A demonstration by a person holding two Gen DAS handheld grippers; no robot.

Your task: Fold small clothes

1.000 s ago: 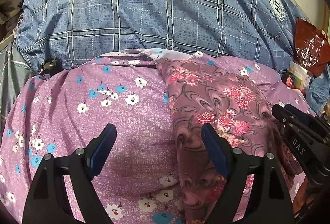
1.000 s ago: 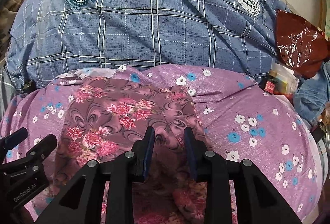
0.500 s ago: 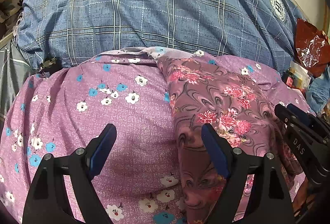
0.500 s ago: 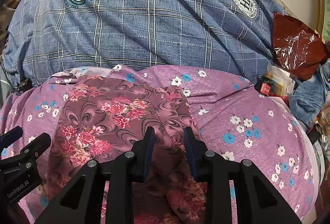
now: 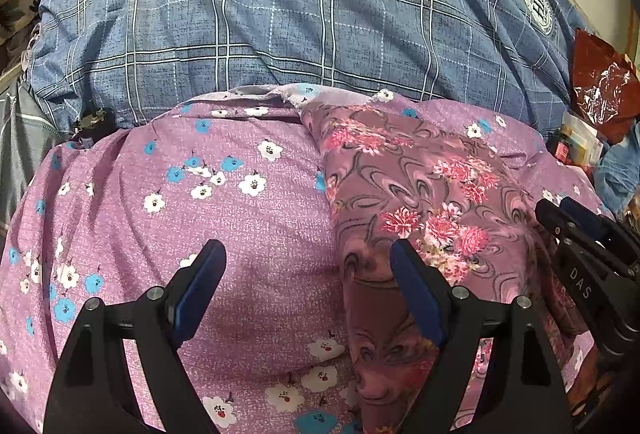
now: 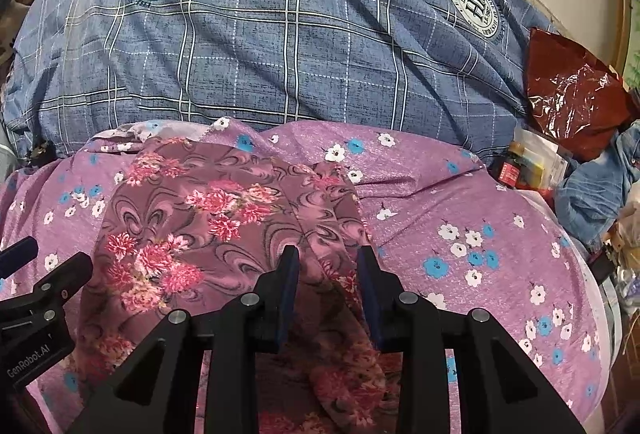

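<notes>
- The right gripper is held over the near part of the floral garment, its jaws partly apart with a raised fold of that cloth between them; whether the pads actually press on the fold cannot be told.
- The left gripper is held with its jaws wide apart and nothing between them; the garment's left edge lies just under and beyond its right-hand finger.
- Almost nothing is changed against the frames of a second ago: both grippers are found in the same places, the jaw gaps are unchanged, and the garment is seen only slightly shifted in the right wrist view.
- This is judged a pause before the next fold, with the garment laid out lengthwise ahead of both grippers but not yet doubled over.
- The garment is spread on the purple flowered sheet, which reaches out to either side of the grippers.
- Beyond the sheet, the blue plaid quilt is heaped.
- No basket or bin is seen; far to the right of the right gripper a red plastic bag is lying, its contents hidden, with small packets beside it.
</notes>
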